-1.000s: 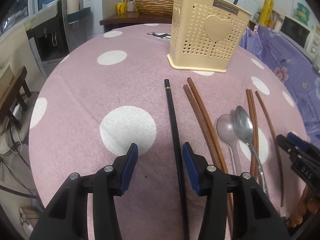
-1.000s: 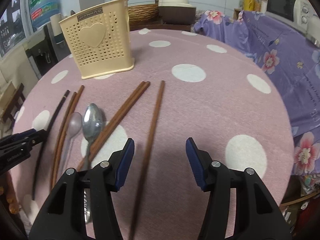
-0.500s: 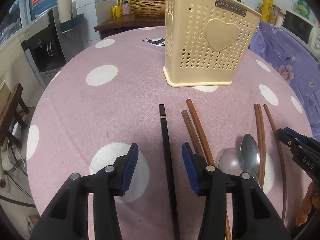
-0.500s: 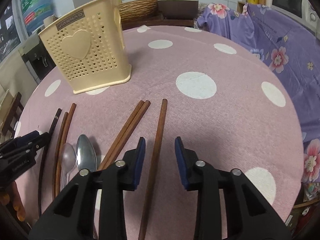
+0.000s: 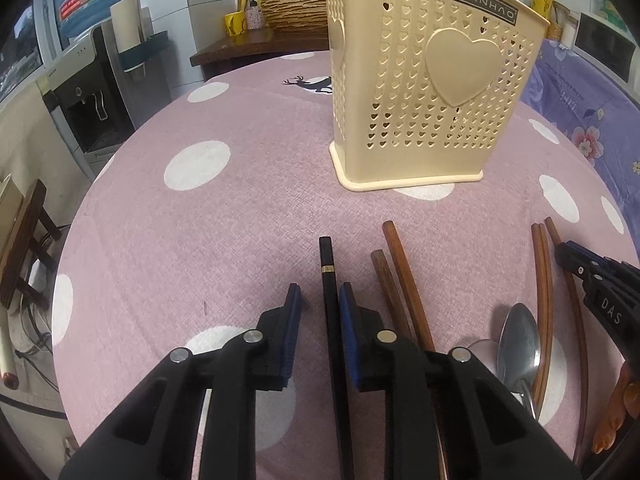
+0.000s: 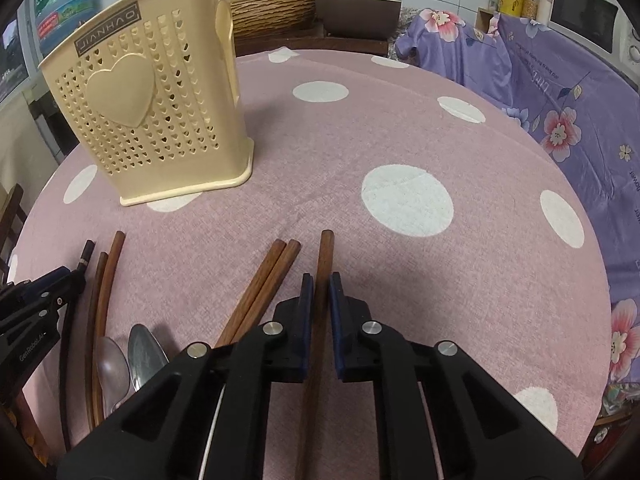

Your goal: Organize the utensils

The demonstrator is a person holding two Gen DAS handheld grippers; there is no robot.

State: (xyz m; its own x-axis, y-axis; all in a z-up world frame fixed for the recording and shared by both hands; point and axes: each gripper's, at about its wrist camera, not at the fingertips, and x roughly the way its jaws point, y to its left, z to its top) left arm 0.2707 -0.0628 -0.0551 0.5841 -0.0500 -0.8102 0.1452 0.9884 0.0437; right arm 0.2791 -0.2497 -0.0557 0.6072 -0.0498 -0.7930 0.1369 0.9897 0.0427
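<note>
A black chopstick point(image 5: 329, 276) lies on the pink dotted tablecloth between the jaws of my left gripper point(image 5: 320, 294). Those jaws are closing: the right pad touches the stick, while a gap remains at the left pad. My right gripper point(image 6: 321, 282) is shut on a single brown chopstick point(image 6: 325, 252), pads pressing both its sides. The cream perforated utensil holder point(image 5: 432, 92) point(image 6: 152, 120) stands upright beyond both grippers, with a dark stick poking out of it. Between the grippers lie more brown chopsticks point(image 5: 400, 272) point(image 6: 272, 276) and two spoons point(image 5: 518, 340) point(image 6: 144, 352).
The round table's cloth point(image 5: 200, 220) drops away at the left and near edges. A purple floral cover point(image 6: 560, 100) lies to the right. A water dispenser point(image 5: 92, 92), a wooden side table with a basket point(image 5: 296, 12) and a microwave point(image 6: 592, 20) stand behind.
Both grippers moved forward along their chopsticks toward the holder. The right jaws closed onto the brown chopstick. The left jaws narrowed around the black chopstick.
</note>
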